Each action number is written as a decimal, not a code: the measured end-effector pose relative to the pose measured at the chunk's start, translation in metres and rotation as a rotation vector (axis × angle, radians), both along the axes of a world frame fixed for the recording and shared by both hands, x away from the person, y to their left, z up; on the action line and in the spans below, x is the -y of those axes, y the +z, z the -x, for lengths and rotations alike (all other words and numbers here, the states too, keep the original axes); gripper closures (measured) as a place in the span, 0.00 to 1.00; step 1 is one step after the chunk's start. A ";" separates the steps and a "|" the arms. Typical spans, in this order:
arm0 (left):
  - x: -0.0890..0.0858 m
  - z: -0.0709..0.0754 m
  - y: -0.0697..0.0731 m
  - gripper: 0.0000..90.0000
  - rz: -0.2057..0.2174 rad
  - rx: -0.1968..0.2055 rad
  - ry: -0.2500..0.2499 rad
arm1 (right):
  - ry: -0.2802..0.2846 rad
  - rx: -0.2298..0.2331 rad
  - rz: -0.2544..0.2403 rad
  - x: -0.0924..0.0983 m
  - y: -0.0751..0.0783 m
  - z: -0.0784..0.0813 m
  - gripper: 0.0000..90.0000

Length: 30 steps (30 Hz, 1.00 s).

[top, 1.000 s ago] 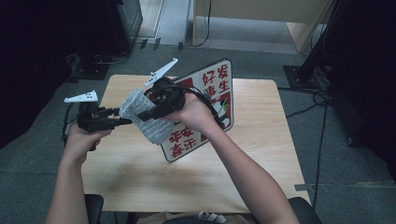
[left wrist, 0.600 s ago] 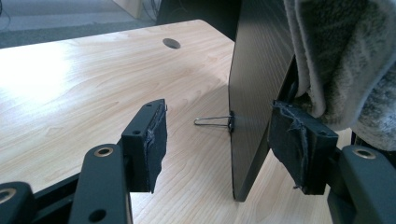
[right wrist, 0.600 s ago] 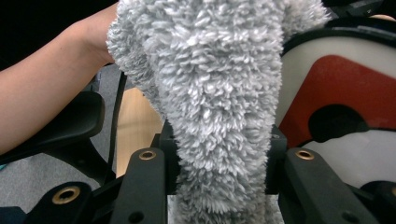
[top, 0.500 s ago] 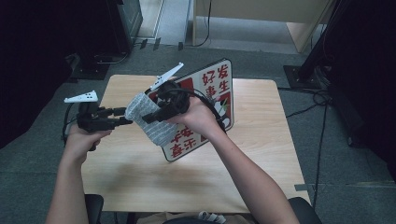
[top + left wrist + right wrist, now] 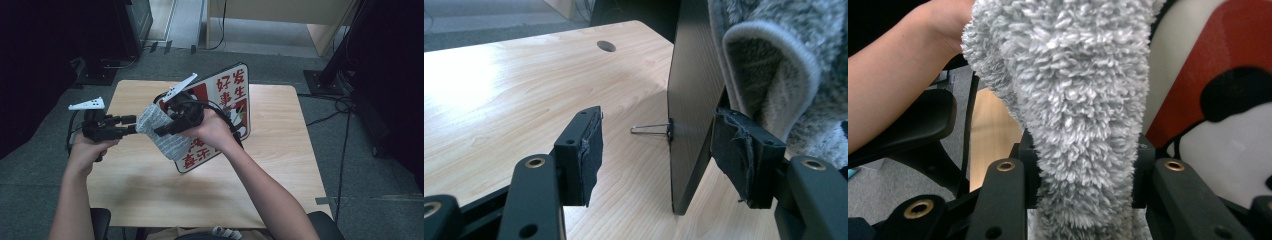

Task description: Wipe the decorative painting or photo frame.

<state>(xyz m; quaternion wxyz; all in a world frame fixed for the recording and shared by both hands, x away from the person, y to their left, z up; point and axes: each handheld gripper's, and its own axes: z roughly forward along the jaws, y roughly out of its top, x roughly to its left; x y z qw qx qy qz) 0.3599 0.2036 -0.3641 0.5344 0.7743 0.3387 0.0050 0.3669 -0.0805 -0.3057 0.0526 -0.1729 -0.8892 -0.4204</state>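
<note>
The right gripper point(image 5: 162, 131) is clamped on a grey fluffy cloth point(image 5: 161, 131), holding it above the table point(image 5: 150, 190) against the front of a red and white sign point(image 5: 226, 107). The left gripper point(image 5: 131, 125) has its jaws apart around the sign's edge, beside the cloth.

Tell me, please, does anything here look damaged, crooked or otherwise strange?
Two things. The sign board stands tilted on its edge on the table, not flat. In the left gripper view, the black pads of the left gripper look frayed at their edges. The grey fluffy cloth in the right gripper looks undamaged.
</note>
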 end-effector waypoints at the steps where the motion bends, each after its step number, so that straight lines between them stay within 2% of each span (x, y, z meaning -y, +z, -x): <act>1: 0.000 0.000 0.000 0.42 0.000 0.000 -0.001 | 0.002 0.001 0.001 0.000 -0.001 0.000 0.71; 30: 0.002 0.001 0.001 0.42 -0.007 0.005 -0.006 | -0.005 -0.019 0.010 0.009 -0.029 0.005 0.71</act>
